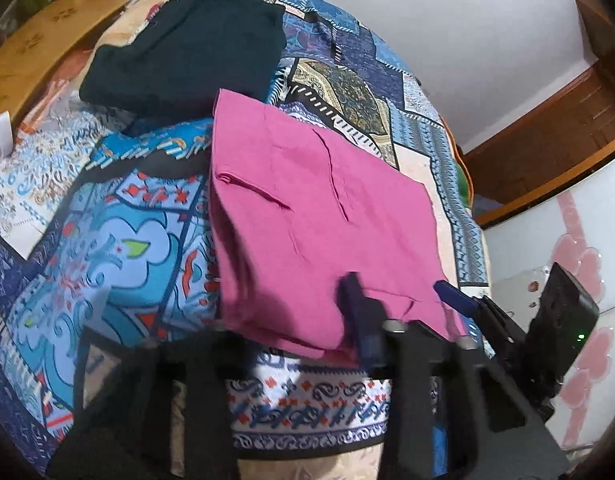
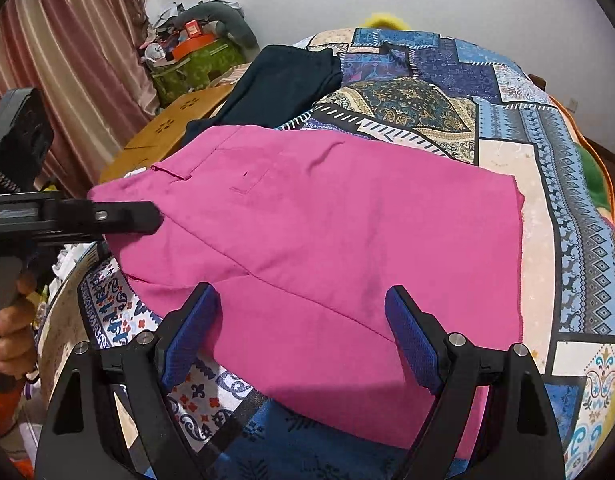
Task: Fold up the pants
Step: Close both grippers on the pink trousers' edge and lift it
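Folded pink pants (image 2: 327, 240) lie flat on the patterned bedspread (image 2: 507, 184). My right gripper (image 2: 303, 336) is open, and its blue pads straddle the near edge of the pants without touching. In the left wrist view the pink pants (image 1: 307, 208) fill the middle. My left gripper (image 1: 403, 304) sits low at their near corner. Its blurred fingers stand a narrow gap apart with a creased bit of cloth between them, and no clear pinch shows. From the right wrist view, one of its black fingers (image 2: 127, 216) rests on the waistband end of the pants.
A dark folded garment (image 2: 279, 80) lies behind the pants, beside a wooden board (image 2: 179, 120). A curtain (image 2: 67, 60) and a green bag (image 2: 195, 64) stand at the far left. A person's hand (image 2: 7, 344) grips the left handle. A white cabinet with pink flowers (image 1: 567, 260) stands beside the bed.
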`<action>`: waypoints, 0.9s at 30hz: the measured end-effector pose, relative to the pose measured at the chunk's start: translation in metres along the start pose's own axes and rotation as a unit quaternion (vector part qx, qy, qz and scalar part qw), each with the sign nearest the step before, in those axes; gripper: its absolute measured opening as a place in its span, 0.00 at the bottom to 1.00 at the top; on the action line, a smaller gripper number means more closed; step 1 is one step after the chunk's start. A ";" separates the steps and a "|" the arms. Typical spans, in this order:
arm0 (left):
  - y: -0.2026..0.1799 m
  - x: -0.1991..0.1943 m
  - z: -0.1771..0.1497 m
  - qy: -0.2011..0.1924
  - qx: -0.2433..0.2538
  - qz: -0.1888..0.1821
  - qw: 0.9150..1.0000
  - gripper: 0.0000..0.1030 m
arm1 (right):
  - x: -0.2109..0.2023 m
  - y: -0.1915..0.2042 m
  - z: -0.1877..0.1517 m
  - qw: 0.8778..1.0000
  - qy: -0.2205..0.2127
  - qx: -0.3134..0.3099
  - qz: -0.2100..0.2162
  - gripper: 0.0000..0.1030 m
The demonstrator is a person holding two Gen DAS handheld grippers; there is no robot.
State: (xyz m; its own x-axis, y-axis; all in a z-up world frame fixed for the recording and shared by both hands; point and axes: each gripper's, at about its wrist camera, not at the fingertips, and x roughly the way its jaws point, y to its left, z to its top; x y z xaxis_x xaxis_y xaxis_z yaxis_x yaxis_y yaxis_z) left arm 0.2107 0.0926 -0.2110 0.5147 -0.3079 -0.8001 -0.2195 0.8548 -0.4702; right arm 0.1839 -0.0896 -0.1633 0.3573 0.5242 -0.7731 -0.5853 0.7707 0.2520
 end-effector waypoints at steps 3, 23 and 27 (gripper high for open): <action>-0.006 -0.006 -0.002 -0.022 0.028 0.026 0.999 0.22 | -0.003 -0.001 0.001 1.000 -0.002 0.007 0.006 0.81; -0.070 -0.079 -0.015 -0.230 0.227 0.236 0.917 0.16 | -0.019 -0.026 -0.020 0.999 -0.007 0.036 -0.018 0.81; -0.094 -0.077 -0.010 -0.227 0.248 0.187 0.923 0.14 | -0.019 -0.026 -0.021 0.999 -0.007 0.039 -0.017 0.81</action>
State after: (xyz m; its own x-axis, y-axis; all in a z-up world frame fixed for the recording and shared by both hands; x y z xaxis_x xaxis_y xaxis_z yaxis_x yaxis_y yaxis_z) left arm 0.1837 0.0321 -0.1090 0.7985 0.1587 -0.5807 -0.1044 0.9865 0.1261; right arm 0.1770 -0.1268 -0.1675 0.3865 0.5026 -0.7733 -0.5152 0.8131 0.2710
